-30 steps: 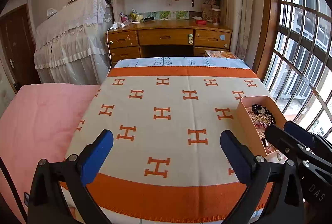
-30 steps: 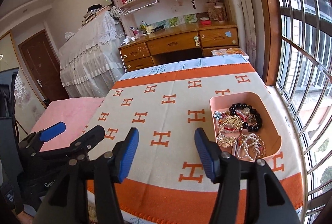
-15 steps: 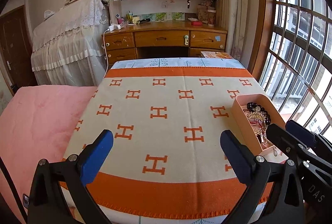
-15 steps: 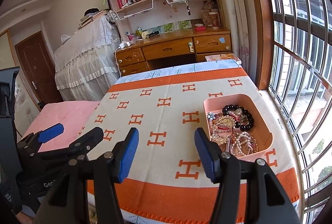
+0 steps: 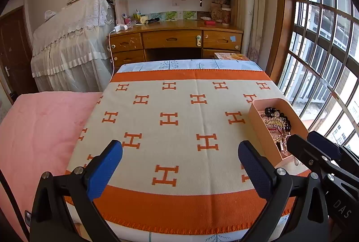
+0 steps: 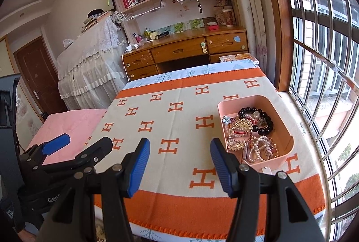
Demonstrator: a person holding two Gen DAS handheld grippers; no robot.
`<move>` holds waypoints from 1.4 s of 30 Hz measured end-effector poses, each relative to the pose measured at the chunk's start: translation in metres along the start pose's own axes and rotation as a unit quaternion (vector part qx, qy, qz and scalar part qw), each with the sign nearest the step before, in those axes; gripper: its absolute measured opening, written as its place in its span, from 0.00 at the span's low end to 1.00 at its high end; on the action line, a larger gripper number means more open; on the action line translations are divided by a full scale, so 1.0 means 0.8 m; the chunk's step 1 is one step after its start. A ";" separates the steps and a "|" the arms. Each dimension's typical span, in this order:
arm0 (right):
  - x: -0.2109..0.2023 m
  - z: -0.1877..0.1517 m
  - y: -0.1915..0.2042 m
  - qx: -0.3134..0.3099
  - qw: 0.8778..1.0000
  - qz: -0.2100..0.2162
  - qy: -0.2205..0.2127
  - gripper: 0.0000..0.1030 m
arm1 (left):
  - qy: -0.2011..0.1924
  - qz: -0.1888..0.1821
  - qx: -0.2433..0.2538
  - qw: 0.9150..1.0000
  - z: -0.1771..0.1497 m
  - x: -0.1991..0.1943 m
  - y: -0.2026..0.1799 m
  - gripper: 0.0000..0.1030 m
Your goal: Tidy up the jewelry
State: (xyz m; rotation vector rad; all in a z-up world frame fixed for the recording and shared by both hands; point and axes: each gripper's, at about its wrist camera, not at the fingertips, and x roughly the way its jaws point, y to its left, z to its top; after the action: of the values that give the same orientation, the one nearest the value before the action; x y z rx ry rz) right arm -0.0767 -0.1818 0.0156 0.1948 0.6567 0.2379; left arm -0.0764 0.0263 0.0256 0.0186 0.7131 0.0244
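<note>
A pink tray [image 6: 281,159] sits near the right edge of a cream and orange blanket [image 6: 179,111]. It holds a tangle of jewelry [image 6: 246,132]: a black bead bracelet [image 6: 265,119], gold pieces and pearl strands. In the left wrist view the same tray [image 5: 262,127] lies at the right. My right gripper [image 6: 179,161] hovers open over the blanket, just left of the tray's near corner, with nothing between its blue pads. My left gripper [image 5: 179,163] is open wide over the blanket's near edge, also holding nothing. Its fingers [image 6: 56,143] show at the left of the right wrist view.
A pink bedspread [image 5: 38,129] adjoins the blanket on the left. Beyond the bed stand a wooden desk [image 5: 177,37] with bookshelves and a lace-covered cabinet [image 5: 71,44]. A barred window [image 6: 325,62] runs along the right side.
Both views have tipped slightly, so the blanket and tray sit a little lower and nearer in frame. Both grippers stay open and nothing has been picked up.
</note>
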 end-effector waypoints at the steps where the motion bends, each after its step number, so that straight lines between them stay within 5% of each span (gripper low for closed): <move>1: 0.000 0.000 0.000 0.000 1.000 0.000 0.000 0.55 | 0.000 0.000 0.000 1.000 0.000 0.000 0.000 0.99; 42: 0.008 -0.006 0.012 0.006 1.000 0.001 0.015 0.55 | 0.013 -0.001 -0.002 1.000 -0.003 0.016 0.012 0.99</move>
State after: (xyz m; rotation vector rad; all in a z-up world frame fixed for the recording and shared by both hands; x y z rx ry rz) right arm -0.0763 -0.1704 0.0103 0.2041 0.6869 0.2396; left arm -0.0684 0.0366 0.0152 0.0131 0.7386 0.0252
